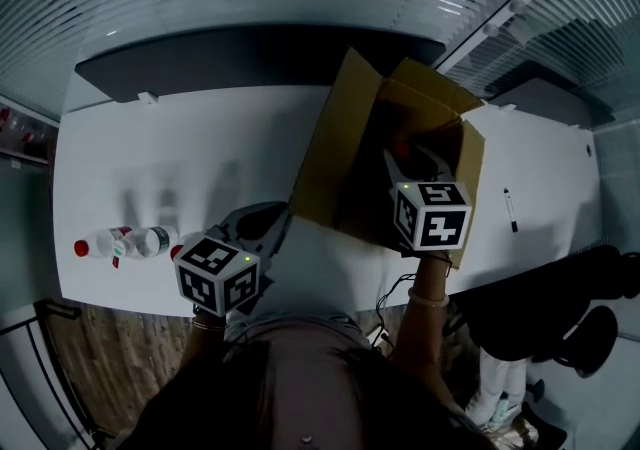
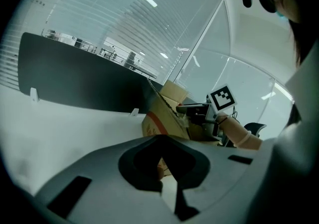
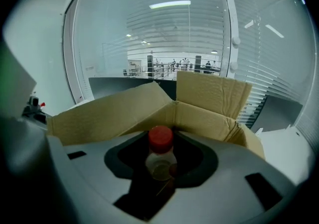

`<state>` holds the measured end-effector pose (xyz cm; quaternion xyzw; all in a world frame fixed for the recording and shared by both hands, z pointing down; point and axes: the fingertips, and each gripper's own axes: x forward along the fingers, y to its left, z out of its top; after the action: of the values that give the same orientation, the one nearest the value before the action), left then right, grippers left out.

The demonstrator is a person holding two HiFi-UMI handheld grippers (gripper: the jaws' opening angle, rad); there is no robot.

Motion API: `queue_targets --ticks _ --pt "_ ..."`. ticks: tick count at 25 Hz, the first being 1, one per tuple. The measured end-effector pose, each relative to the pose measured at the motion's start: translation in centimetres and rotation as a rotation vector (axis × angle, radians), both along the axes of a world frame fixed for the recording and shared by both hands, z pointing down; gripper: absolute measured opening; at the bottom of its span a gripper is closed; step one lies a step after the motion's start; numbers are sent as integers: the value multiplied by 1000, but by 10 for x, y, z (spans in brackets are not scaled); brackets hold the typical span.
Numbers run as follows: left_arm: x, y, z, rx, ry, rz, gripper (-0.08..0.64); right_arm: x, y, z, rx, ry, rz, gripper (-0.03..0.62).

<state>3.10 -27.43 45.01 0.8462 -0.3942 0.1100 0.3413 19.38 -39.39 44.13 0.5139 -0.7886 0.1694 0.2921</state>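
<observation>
One small clear bottle (image 3: pixel 160 157) with a red cap (image 3: pixel 161 138) is standing upright between the right tongs (image 3: pixel 160 168), which are clamping its body from both sides. It is hanging over the open mouth of the cardboard box (image 3: pixel 124 113), inside the ring of raised flaps. The box floor is lying in shadow, so I cannot tell whether the bottle is resting on anything or what else is in there. In the head view a spot of that red is peeking out ahead of the right marker cube (image 1: pixel 432 216), well inside the box's opening.

I am judging the carrying-over step to be in hand, with the bottle gripped and poised above the box. Any descent from here is calling for a straight path between the flaps. The grip also needs to be holding firm until the bottle has support beneath it.

The left tongs (image 1: pixel 258 224) are hovering low over the bench (image 1: pixel 200 138) just left of the box, jaws only a sliver apart with nothing between them. Two more bottles (image 1: pixel 155 240) are lying on their sides near the bench's front left edge, well apart from the box. A dark pen (image 1: pixel 511 210) is lying on the bench to the box's right.
</observation>
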Motion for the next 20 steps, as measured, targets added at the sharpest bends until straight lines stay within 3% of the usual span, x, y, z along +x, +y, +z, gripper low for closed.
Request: queue_targets --ticks 20 --pt "22 32 -26 52 -26 36 6 4 50 -113 223 -56 -52 167"
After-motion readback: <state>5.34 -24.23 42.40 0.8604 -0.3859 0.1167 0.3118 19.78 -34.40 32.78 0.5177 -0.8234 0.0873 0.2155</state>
